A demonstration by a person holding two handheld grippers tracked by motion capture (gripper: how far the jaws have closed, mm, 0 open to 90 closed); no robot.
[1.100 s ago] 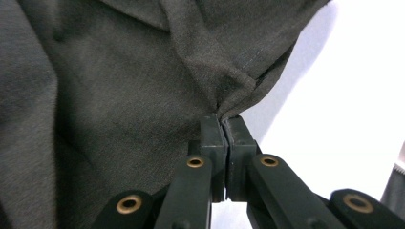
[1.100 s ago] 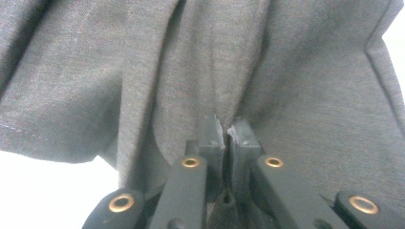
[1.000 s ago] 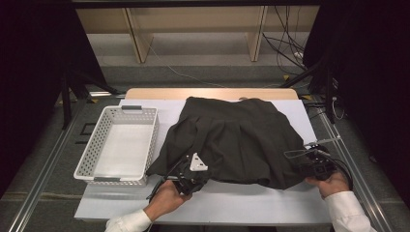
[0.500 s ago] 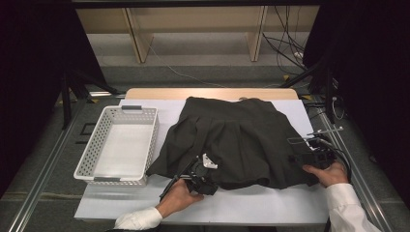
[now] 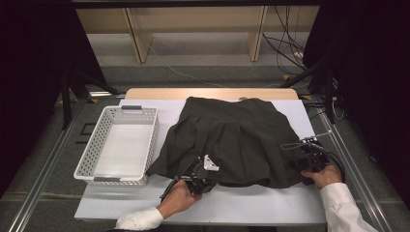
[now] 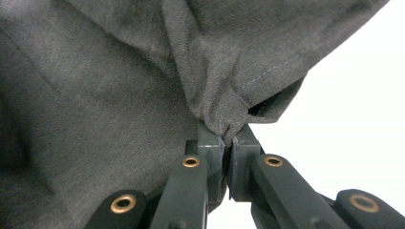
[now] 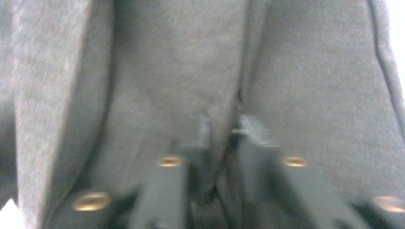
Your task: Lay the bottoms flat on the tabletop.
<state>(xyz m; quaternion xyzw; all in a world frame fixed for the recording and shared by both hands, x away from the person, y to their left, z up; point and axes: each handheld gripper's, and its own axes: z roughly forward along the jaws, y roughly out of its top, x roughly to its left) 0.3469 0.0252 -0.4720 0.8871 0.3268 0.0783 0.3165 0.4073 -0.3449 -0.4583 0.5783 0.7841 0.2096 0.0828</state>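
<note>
High view shows your left hand-held gripper [image 5: 202,175] and right hand-held gripper [image 5: 309,162], having just closed, both pinching the near hem of the dark grey pleated skirt [image 5: 232,140] spread on the white surface [image 5: 251,205], so next, probably, lift both corners evenly to fold it

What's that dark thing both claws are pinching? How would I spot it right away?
Start at the white table. Right of the white mesh basket lies a dark grey pleated skirt, spread flat, narrow waist at the far side. The left gripper and right gripper have just closed on its near hem. It is the one cloth item and the one dark one.
</note>
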